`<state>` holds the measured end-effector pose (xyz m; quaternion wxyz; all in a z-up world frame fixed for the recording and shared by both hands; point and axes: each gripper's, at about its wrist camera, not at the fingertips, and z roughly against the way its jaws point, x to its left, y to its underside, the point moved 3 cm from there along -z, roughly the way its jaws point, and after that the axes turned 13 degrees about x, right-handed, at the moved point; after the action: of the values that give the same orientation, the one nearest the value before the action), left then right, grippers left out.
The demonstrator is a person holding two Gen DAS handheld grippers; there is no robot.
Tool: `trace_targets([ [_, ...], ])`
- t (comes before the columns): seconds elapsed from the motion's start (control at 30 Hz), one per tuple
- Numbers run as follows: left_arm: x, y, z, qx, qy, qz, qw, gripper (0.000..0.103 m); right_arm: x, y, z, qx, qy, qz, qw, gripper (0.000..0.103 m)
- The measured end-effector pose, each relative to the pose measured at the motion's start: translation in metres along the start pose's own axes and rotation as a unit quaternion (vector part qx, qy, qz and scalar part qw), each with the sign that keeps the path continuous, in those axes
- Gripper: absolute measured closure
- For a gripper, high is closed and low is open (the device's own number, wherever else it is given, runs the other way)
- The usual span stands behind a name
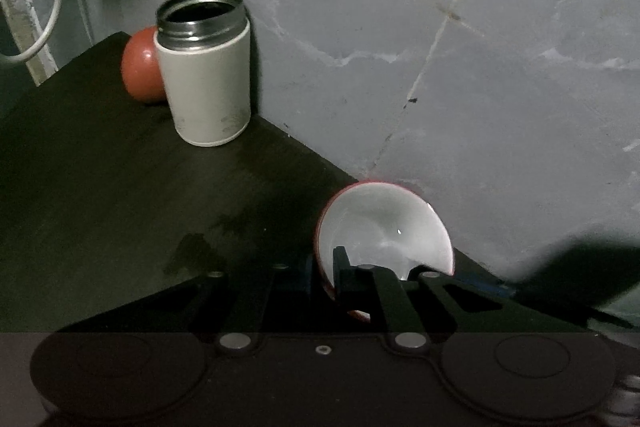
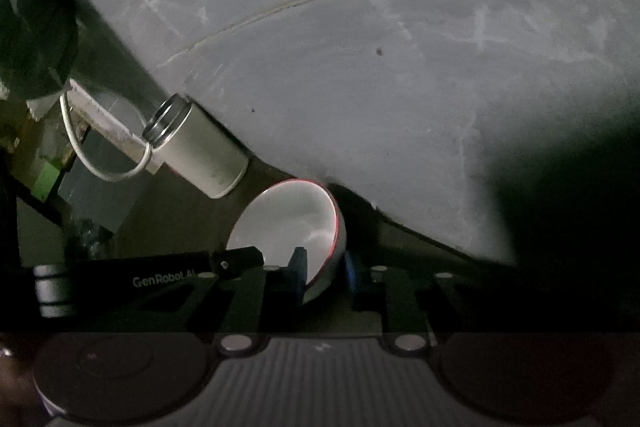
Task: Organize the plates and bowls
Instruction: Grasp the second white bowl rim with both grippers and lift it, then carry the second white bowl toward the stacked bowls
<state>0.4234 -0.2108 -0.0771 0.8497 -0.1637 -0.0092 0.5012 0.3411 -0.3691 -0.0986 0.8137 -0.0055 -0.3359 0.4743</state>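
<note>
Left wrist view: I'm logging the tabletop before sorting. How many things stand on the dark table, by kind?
Bowls: 2, a white-inside bowl with a red rim held at the table's edge, and a red bowl behind the canister.
Canisters: 1, a white canister, lid off.
Plates: 0 in view.
Total: 3

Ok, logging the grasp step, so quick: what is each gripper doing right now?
Left gripper: shut on the bowl, clamping its rim.
Right gripper: shut on the same bowl's rim, one finger inside, one outside.
</note>
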Motion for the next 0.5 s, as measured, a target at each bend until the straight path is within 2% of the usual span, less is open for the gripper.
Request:
trace_targets([
  [0.5,0.003,0.044,0.066,-0.067,0.013,0.046,0.9966,0.094,0.025,0.017,0.043,0.003,-0.033,0.069,0.997,0.081],
])
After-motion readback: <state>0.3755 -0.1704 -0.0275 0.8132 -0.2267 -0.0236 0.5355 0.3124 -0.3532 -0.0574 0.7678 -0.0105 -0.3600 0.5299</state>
